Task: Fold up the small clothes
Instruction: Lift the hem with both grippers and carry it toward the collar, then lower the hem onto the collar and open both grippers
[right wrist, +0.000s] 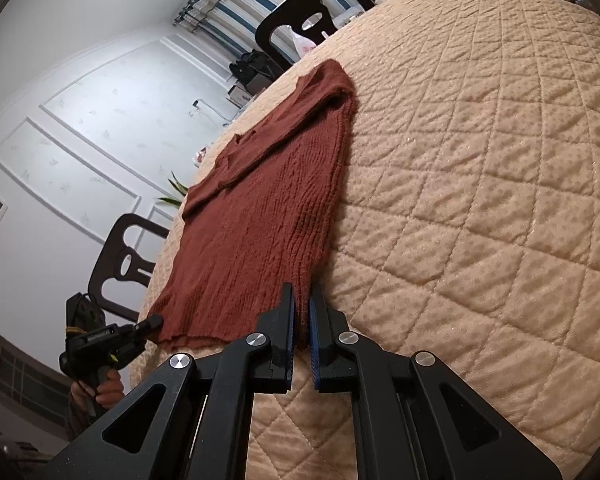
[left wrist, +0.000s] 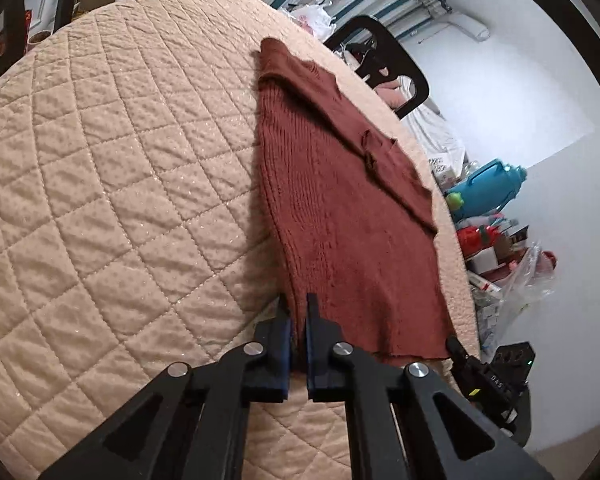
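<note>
A rust-brown knit sweater (left wrist: pixel 340 208) lies flat on a beige quilted bed cover (left wrist: pixel 120 200), its sleeves folded in over the body. My left gripper (left wrist: pixel 298 304) is shut on one corner of the sweater's hem. My right gripper (right wrist: pixel 302 296) is shut on the other hem corner of the same sweater (right wrist: pixel 260 216). The right gripper's tip shows in the left wrist view (left wrist: pixel 456 346) at the hem's far corner. The left gripper shows in the right wrist view (right wrist: pixel 152 322), with a hand on its handle.
The quilted cover (right wrist: pixel 480 200) stretches wide beside the sweater. A black chair (left wrist: pixel 384 64) stands past the surface's edge, another black chair (right wrist: pixel 120 264) on the other side. A blue jug (left wrist: pixel 488 184), boxes and plastic bags clutter the floor by the white wall.
</note>
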Demonstrator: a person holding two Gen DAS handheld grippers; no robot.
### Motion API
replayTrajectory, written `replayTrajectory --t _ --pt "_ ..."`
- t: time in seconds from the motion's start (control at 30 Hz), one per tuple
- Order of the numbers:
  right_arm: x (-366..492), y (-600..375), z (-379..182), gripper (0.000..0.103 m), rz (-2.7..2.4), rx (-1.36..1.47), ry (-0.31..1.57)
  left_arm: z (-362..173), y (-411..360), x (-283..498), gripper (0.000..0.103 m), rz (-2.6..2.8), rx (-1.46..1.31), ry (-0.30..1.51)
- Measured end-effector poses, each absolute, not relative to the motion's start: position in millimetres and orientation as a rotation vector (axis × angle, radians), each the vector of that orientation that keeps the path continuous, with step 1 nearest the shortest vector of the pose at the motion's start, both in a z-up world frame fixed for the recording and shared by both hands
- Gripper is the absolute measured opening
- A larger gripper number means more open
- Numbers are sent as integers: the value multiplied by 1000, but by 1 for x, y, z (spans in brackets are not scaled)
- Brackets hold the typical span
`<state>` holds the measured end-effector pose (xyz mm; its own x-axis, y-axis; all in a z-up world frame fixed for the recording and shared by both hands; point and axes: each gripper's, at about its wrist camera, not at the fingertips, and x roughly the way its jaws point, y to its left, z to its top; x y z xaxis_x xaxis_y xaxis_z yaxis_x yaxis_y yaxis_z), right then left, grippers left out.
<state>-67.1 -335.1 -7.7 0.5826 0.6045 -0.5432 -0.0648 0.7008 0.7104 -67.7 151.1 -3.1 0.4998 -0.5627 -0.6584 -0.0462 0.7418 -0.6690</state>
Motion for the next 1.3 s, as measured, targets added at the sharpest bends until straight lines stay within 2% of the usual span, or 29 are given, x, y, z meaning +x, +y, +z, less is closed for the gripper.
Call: replayTrajectory --t 0.57,1.3 --pt "-91 -358 36 6 525 789 708 46 156 -85 7 -471 -743 874" --pt "40 -353 70 6 492 746 720 78 153 37 7 -436 -747 833"
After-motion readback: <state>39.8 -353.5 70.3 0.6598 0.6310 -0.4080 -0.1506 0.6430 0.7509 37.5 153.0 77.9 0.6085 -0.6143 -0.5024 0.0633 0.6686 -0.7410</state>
